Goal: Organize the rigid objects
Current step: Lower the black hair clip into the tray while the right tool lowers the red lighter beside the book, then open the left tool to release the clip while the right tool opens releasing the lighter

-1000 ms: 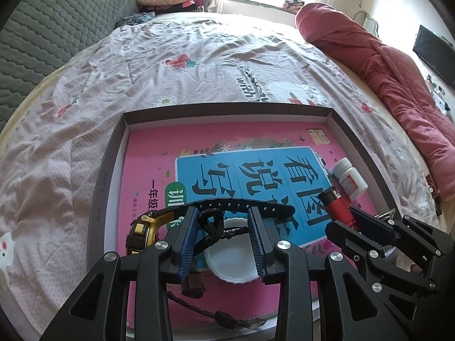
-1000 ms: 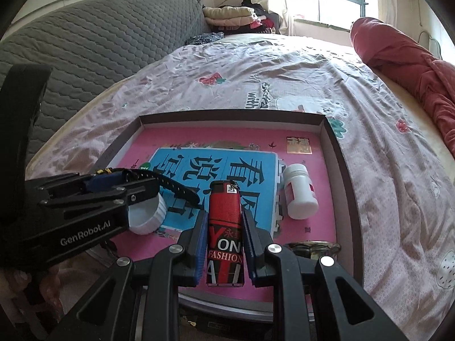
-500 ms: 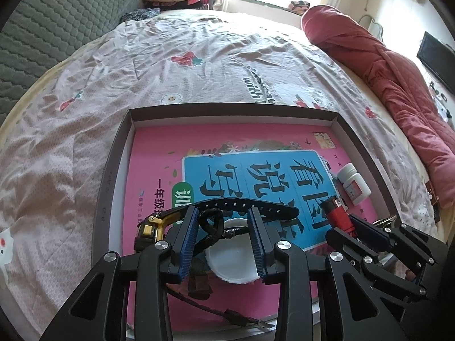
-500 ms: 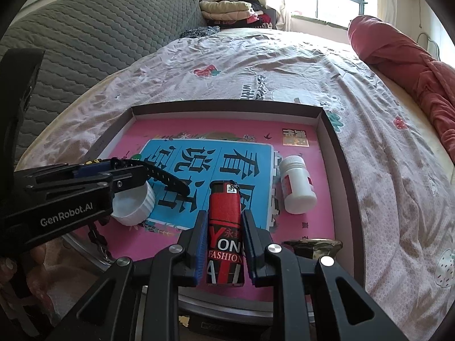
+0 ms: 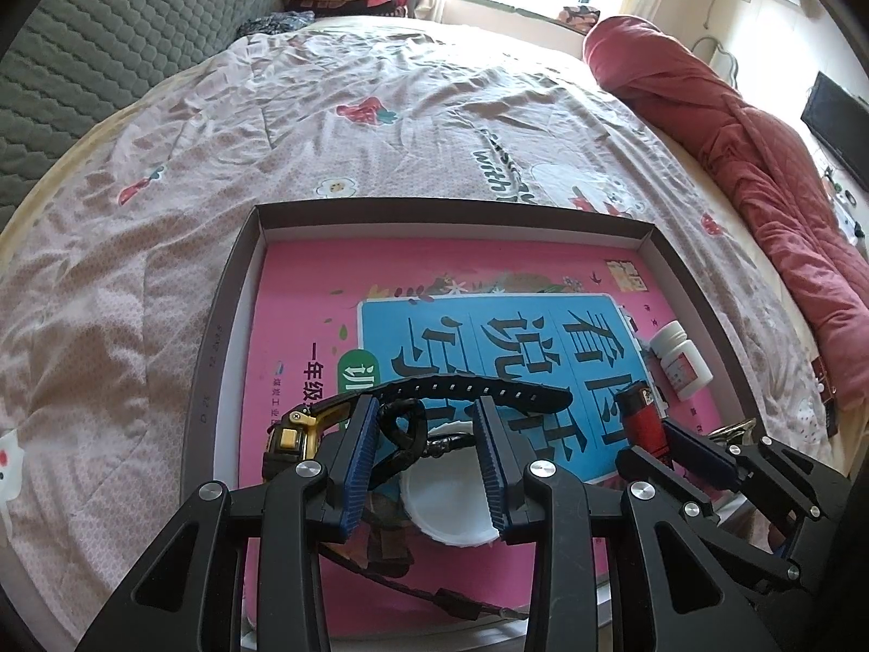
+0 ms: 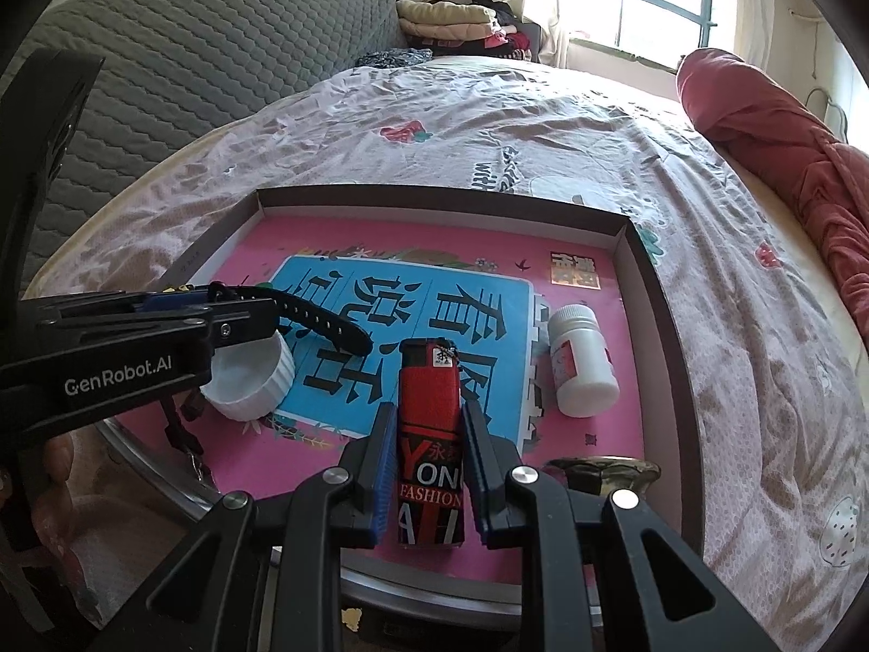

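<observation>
Red hard plastic, light and slick, the lighter is sitting pinched mid-body in your right gripper over the tray, while your left gripper is clamping the floppy watch strap.

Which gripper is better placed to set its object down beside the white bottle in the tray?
Right. The right gripper holds the lighter next to the bottle; the left gripper, holding the watch, is across the tray.
</observation>
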{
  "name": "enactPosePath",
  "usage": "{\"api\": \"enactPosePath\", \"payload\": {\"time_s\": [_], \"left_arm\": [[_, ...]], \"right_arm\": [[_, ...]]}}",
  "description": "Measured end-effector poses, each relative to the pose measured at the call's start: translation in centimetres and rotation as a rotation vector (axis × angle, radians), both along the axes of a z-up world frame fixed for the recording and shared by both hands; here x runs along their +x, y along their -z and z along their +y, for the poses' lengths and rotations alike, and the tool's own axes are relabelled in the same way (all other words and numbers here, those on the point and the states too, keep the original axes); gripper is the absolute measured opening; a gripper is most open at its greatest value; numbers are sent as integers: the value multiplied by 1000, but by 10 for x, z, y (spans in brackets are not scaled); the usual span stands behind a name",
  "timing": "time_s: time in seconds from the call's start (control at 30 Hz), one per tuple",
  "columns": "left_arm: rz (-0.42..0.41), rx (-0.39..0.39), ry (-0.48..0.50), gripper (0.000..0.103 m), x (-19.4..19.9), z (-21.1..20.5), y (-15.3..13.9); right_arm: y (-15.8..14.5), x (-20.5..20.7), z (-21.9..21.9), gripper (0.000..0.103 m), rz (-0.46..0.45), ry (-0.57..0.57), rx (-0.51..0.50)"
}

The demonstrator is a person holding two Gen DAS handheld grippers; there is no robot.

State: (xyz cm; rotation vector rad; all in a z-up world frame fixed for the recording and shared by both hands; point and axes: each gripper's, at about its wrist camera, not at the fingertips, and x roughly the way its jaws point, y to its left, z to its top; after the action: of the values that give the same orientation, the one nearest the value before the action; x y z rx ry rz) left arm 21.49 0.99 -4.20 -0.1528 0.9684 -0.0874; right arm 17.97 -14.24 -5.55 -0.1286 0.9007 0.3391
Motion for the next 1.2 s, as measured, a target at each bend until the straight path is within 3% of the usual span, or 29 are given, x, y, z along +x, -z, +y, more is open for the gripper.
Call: {"api": "enactPosePath", "payload": {"time_s": [0.73,1.1,1.2], "left_arm": [[-1,1,-10,37,0,2,0],[-12,-2,-6,45,-2,2,-5],[-20,-14,-5,51,-4,2,-8]], "right_arm": [[-4,3,-11,24,15,21,54],[-6,3,-7,26,8,16,57],[-6,4,-6,31,4,20,53]]}}
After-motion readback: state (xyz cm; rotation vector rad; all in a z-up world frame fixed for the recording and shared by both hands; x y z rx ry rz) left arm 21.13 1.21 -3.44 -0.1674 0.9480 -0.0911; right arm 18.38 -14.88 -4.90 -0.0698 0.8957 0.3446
